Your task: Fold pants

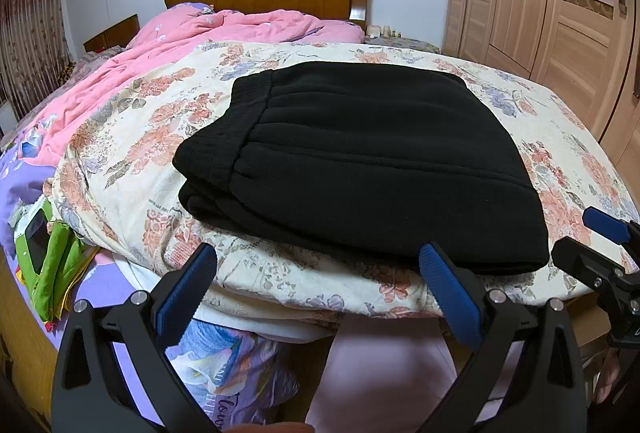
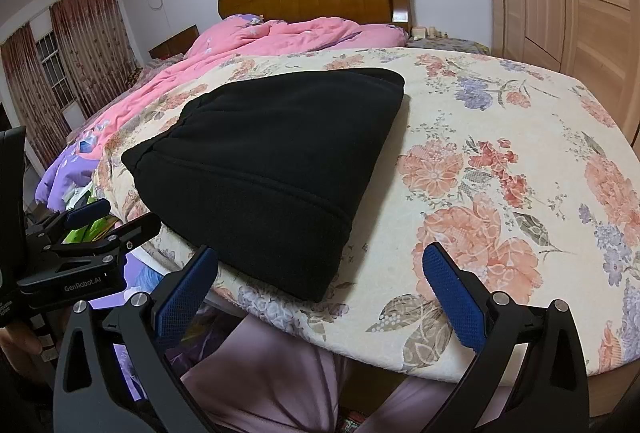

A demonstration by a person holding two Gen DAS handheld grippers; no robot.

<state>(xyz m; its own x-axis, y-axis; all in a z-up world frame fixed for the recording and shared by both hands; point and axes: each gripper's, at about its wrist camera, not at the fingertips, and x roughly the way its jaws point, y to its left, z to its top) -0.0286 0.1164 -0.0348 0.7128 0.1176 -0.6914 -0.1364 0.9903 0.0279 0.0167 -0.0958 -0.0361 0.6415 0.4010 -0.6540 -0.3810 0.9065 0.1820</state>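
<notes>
At the near edge of the bed, we find the left claw [image 1: 316,277] spread wide and gripping nothing, its right blue pad just short of the hem of the black pants [image 1: 360,161]. The right claw [image 2: 320,281] is likewise spread and empty, set back off the bed's edge. Beyond both, the pants lie on the floral quilt [image 2: 500,137] as 1 compact stack of several layers, waistband to the left, edges fairly even. We judge the folding essentially complete; at most a final squaring of the stack remains. A pink duvet [image 1: 168,45] lies bunched farther back, apart from the work.
</notes>
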